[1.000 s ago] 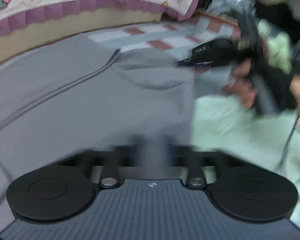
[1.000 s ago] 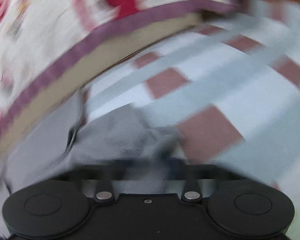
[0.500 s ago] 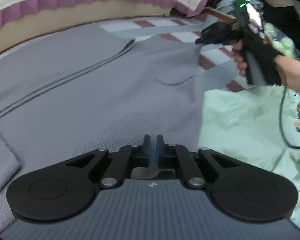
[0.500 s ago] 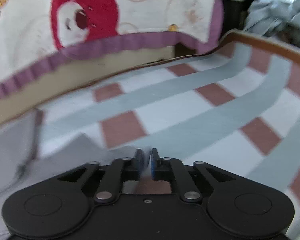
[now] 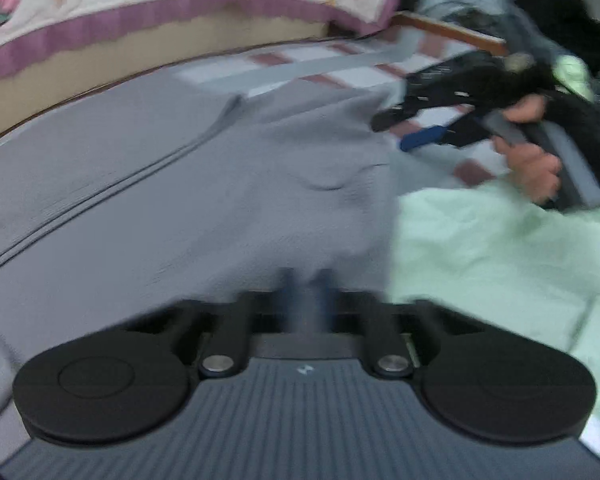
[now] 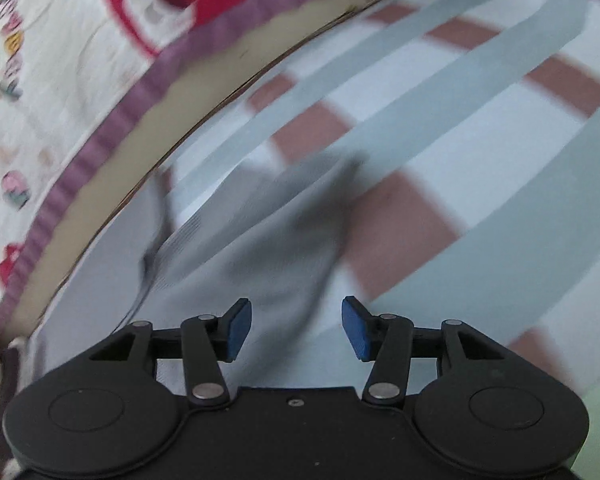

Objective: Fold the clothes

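A grey garment (image 5: 220,184) lies spread flat over the bed, a long seam running across it. My left gripper (image 5: 304,292) is shut at its near edge, and the blurred grey cloth looks pinched between the fingers. At the garment's far right corner a hand holds my right gripper (image 5: 390,135). In the right wrist view that gripper (image 6: 296,320) has its jaws opening, the blue pads (image 6: 236,332) well apart. The corner of the grey garment (image 6: 268,248) lies loose between and beyond them, touched by neither pad.
A pale green garment (image 5: 480,248) lies right of the grey one. Underneath is a sheet with blue stripes and brown squares (image 6: 440,160). A quilt with red prints (image 6: 80,40) rises along the back. Piled clothes (image 5: 480,4) and a wooden edge (image 5: 452,32) stand at the far right.
The right gripper's jaws went from shut to wide apart and let the grey corner drop onto the sheet. Its view has rolled. The left gripper stays shut at the near edge.
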